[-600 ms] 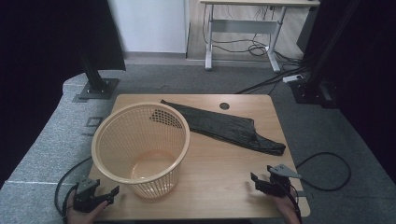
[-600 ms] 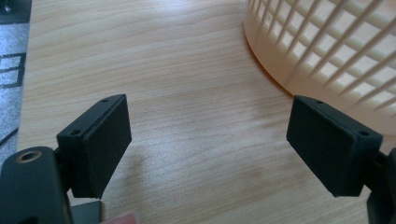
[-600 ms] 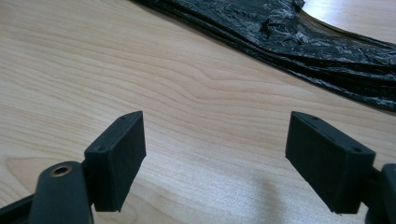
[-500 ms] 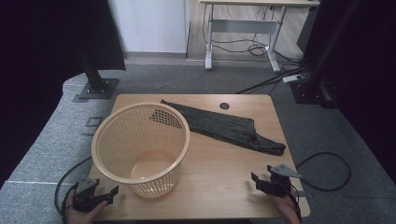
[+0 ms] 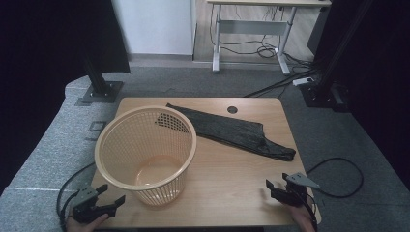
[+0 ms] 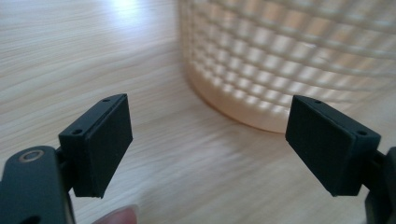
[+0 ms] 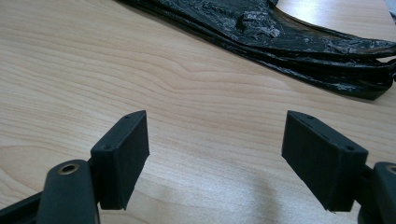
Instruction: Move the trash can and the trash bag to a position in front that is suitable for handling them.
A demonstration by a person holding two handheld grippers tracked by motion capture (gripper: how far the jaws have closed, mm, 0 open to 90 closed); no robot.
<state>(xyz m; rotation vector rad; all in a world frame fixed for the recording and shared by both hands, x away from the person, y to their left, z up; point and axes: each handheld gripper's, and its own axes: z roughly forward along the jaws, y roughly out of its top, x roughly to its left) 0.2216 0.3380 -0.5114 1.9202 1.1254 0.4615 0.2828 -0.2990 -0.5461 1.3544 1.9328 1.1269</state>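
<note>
Black rubber fingers of the right gripper stood apart, empty, the bin bag lying just ahead on the counter. The left gripper, equally wide, faced the basket. Best to pinch the bag's near edge low. Nothing had shifted since the earlier frames.

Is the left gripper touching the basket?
Apart. In the left gripper view the left gripper has its jaws open, with bare table between its fingertips and the basket wall.
</note>
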